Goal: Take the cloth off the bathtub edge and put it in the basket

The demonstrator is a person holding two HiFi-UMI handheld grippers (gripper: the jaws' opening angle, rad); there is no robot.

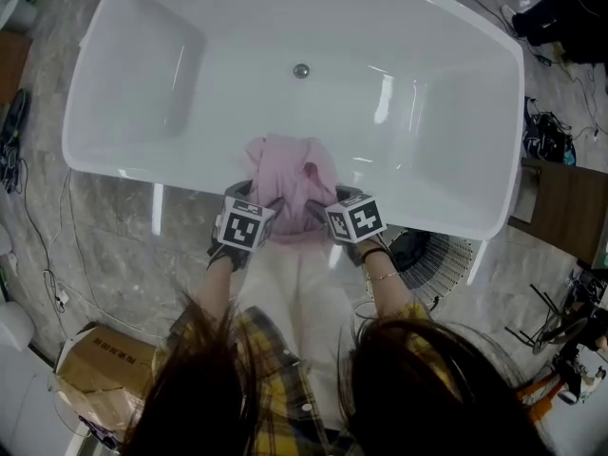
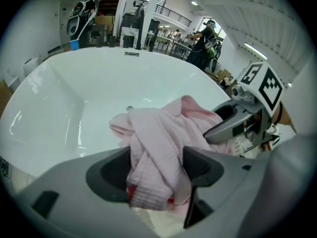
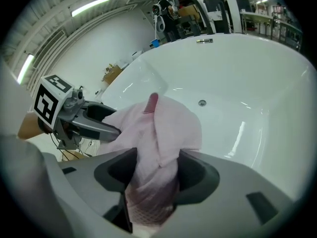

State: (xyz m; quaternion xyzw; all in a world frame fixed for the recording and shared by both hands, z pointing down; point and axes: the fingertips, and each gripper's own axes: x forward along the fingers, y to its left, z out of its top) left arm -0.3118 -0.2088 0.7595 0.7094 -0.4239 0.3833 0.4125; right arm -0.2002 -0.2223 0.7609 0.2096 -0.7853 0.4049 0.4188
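A pink cloth point(image 1: 290, 183) hangs bunched over the near rim of the white bathtub point(image 1: 190, 180). My left gripper point(image 1: 255, 196) stands at the cloth's left side with its jaws wide, and the cloth point(image 2: 158, 143) lies loosely between them. My right gripper point(image 1: 334, 198) is at the cloth's right side. In the right gripper view its jaws pinch a fold of the cloth point(image 3: 158, 128). The slatted basket point(image 1: 446, 259) stands on the floor under the tub's rim, to my right. Each gripper shows in the other's view: the right gripper point(image 2: 233, 120) and the left gripper point(image 3: 99, 120).
The tub is dry, with a drain point(image 1: 301, 70) in its floor. A cardboard box point(image 1: 104, 359) lies on the marble floor at the lower left. A wooden cabinet point(image 1: 570, 207) and cables stand to the right of the tub.
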